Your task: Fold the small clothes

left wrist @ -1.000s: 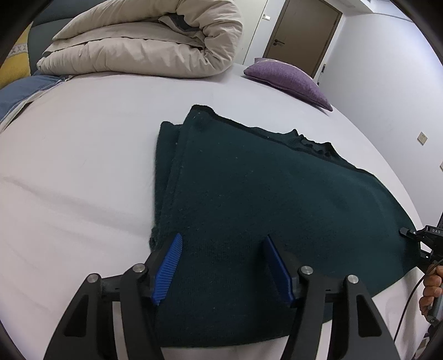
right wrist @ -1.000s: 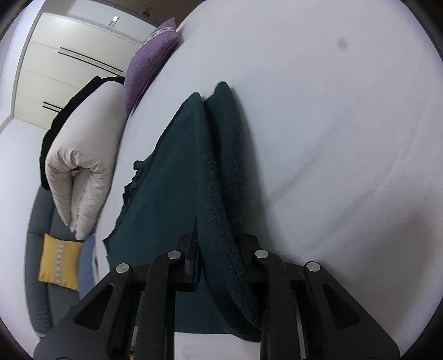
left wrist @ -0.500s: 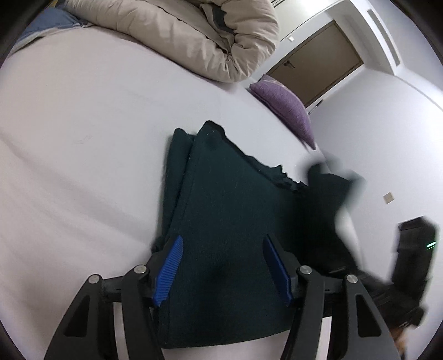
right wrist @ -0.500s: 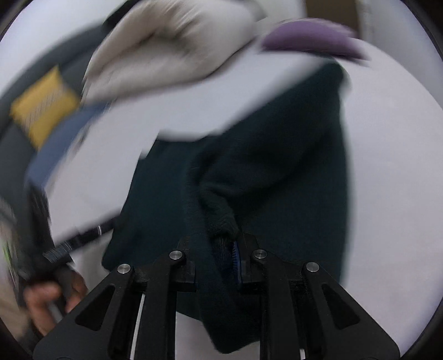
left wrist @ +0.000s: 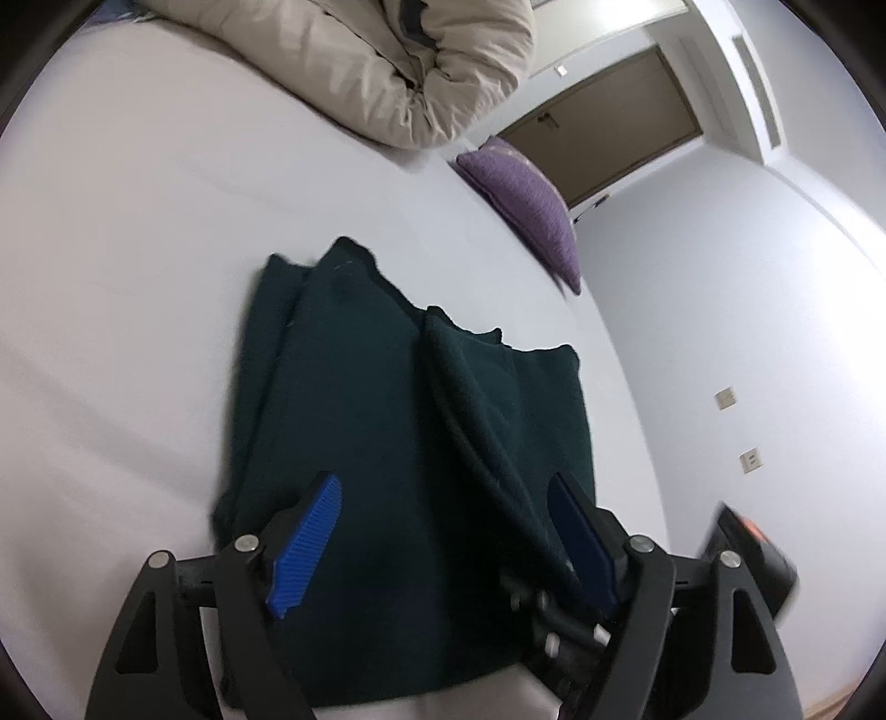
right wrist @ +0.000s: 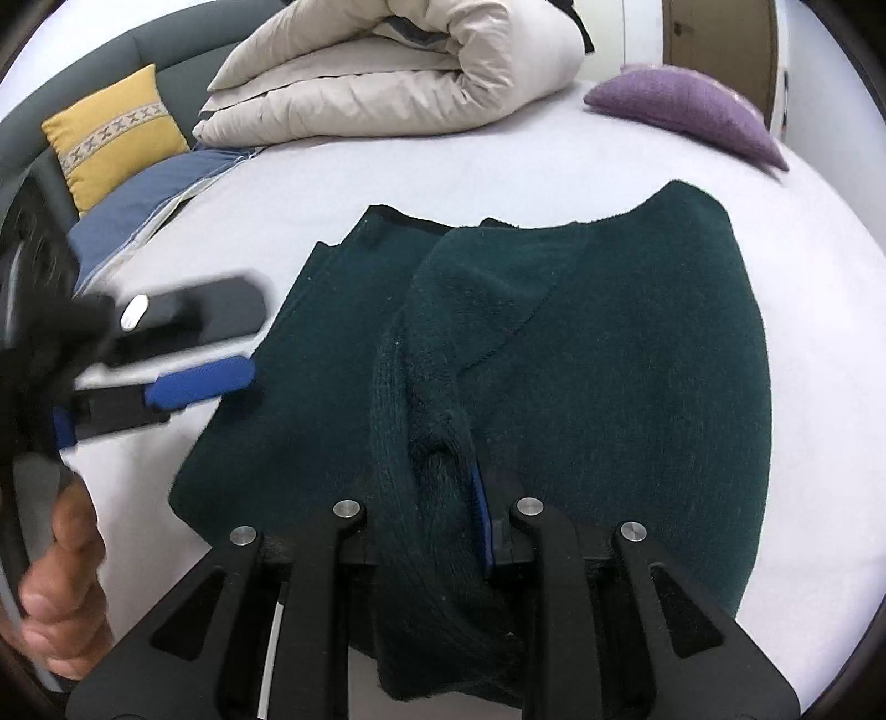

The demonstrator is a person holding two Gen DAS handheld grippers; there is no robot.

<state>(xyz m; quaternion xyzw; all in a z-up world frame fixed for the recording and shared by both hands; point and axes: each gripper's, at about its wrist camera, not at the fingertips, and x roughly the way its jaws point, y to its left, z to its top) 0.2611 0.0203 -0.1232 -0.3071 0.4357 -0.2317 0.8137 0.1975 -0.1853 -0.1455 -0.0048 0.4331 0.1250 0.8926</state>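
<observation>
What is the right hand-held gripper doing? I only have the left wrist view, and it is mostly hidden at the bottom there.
Observer: The right hand-held gripper is shut on a bunched fold of the dark green garment.
Operator: Anything left of the duvet that I miss?
Observer: A yellow cushion, against a grey backrest.
Operator: Any person visible?
Observer: A bare hand shows at the lower left edge.

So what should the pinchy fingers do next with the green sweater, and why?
Probably let go. The right gripper has a bunched fold of the green sweater between its fingers, already laid across the rest, and its jaws are opening. The left gripper is opening over the sweater, pinching nothing.
</observation>
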